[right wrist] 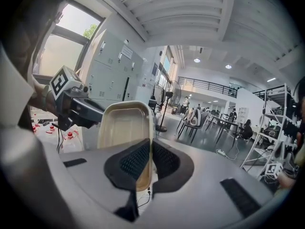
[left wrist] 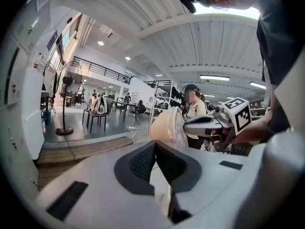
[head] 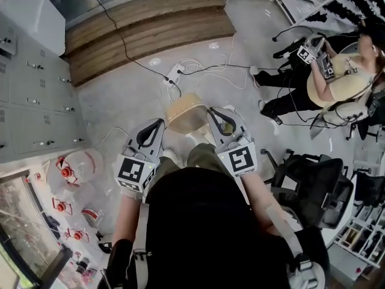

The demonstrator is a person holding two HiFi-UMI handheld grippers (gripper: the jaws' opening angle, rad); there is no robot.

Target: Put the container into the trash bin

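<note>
A tan, see-through plastic container point(head: 186, 114) hangs in the air in front of me, over the pale floor. My right gripper point(head: 218, 119) is shut on its right rim. In the right gripper view the container point(right wrist: 125, 128) stands on edge, its rim pinched between the black pads point(right wrist: 138, 159) of the right gripper point(right wrist: 150, 144). My left gripper point(head: 159, 125) sits just left of the container, jaws together and holding nothing. In the left gripper view the left gripper point(left wrist: 155, 144) is shut, and the container point(left wrist: 167, 125) is ahead to the right. No trash bin can be made out.
Grey lockers point(head: 30, 95) line the left side. A wooden step point(head: 150, 29) lies ahead, with a power strip and cables point(head: 174, 74) before it. Red-capped bottles point(head: 66, 172) stand at lower left. A seated person point(head: 337, 71) and a black chair point(head: 313, 185) are at the right.
</note>
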